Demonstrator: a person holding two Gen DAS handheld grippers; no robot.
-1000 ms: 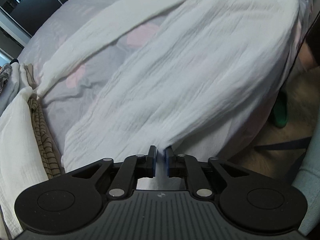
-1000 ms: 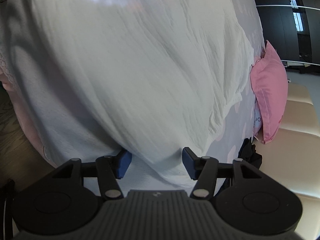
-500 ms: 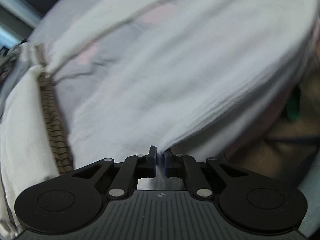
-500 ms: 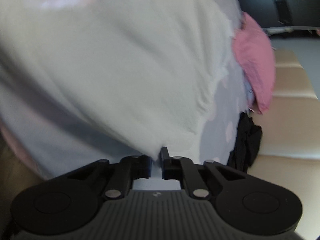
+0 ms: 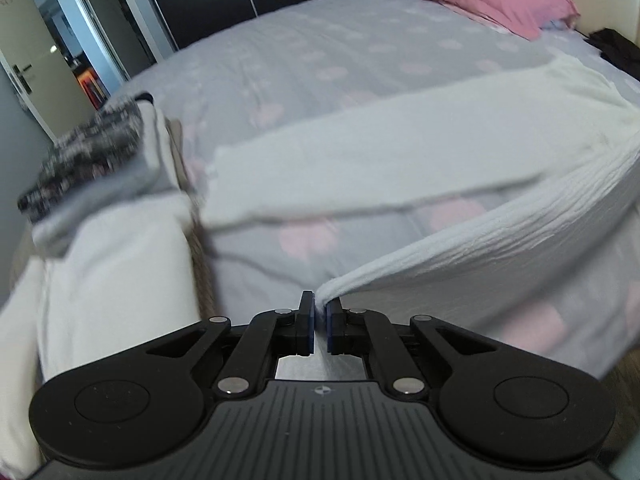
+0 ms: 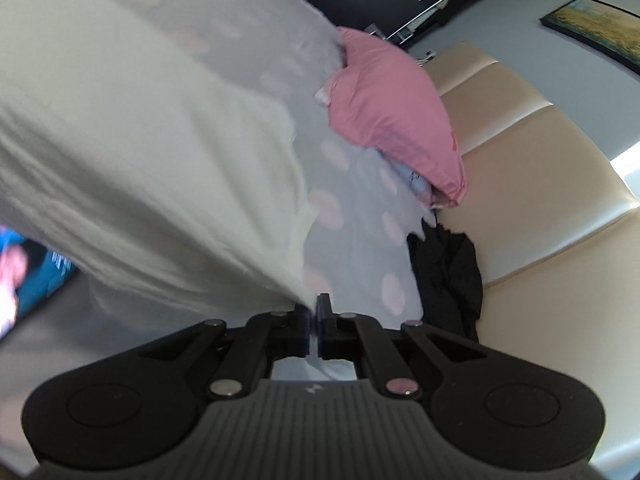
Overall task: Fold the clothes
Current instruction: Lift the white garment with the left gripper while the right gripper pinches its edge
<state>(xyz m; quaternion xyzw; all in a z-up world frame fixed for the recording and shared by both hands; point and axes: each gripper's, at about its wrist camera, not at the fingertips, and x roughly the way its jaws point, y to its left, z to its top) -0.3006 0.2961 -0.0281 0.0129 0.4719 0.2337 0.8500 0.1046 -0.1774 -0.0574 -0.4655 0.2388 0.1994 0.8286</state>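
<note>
Left gripper (image 5: 318, 326): jaws nearly together, pinching a corner of the white garment (image 5: 500, 248). Cloth leaves the pads and runs up and to the right of the gripper, hanging as a raised sheet above the bed (image 5: 320, 60). A long sleeve-like strip of the same garment lies flat on the sheet ahead of the gripper, reaching left twd. the stack of folded clothes (image 5: 112, 208).

Right gripper (image 6: 313, 326): jaws likewise narrow, clamped on another edge of the garment; fabric spreads up and left of the pads. Pink pillow (image 6: 392, 116) ahead-right, dark garment (image 6: 448, 276) just right of the fingers, by the cream headboard (image 6: 540, 160).

Handling, est.:
- Light, thin, crinkled weave; fully limp, no stiffness. Sags btwn. the two grips unless kept taut.
- Texture gives fair friction, but a thin edge can slip out of a shallow pinch.
- Not fragile; hard pulls may stretch the weave.

Grip pts.: hem corners or seams, where layers are thicker. Take cloth deep into the pads, not at the tips. Keep both grips level w/ even tension to get a straight fold line.
</note>
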